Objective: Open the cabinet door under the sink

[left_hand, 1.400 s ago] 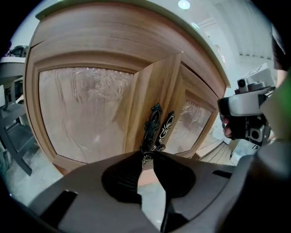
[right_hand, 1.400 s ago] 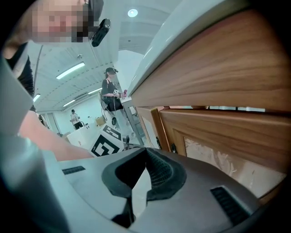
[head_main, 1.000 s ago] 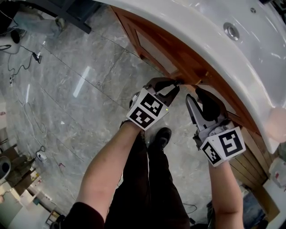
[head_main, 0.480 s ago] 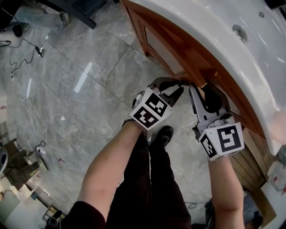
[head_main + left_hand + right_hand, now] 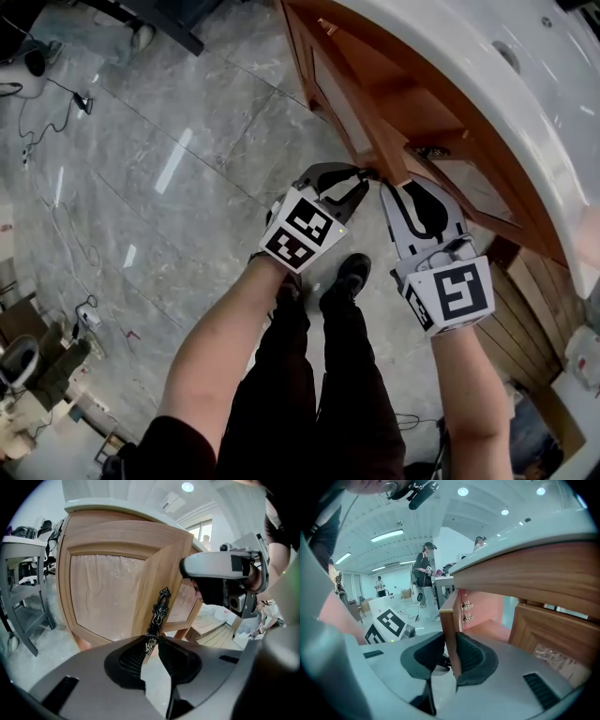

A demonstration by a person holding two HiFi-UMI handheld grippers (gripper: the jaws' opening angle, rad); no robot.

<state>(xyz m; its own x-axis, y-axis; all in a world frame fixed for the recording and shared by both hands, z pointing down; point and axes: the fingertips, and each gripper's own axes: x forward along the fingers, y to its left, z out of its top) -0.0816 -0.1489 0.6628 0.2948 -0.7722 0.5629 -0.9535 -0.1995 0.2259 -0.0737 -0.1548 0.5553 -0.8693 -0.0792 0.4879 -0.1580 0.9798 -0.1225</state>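
cabinet door [image 5: 161,573]: reddish-brown wood, smooth satin finish
inset panel [image 5: 105,602]: frosted, crinkle-textured
handle [image 5: 158,609]: dark ornate metal
sink [image 5: 487,94]: white, glossy
floor [image 5: 187,216]: grey veined stone tiles, polished
left gripper [image 5: 152,643]: matt grey plastic; pads [image 5: 132,657] black, ribbed

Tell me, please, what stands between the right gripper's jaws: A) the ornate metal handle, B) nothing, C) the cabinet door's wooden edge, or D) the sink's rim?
C: in the right gripper view, the right gripper has just been closing its jaws, and the cabinet door's wooden edge sits between them.
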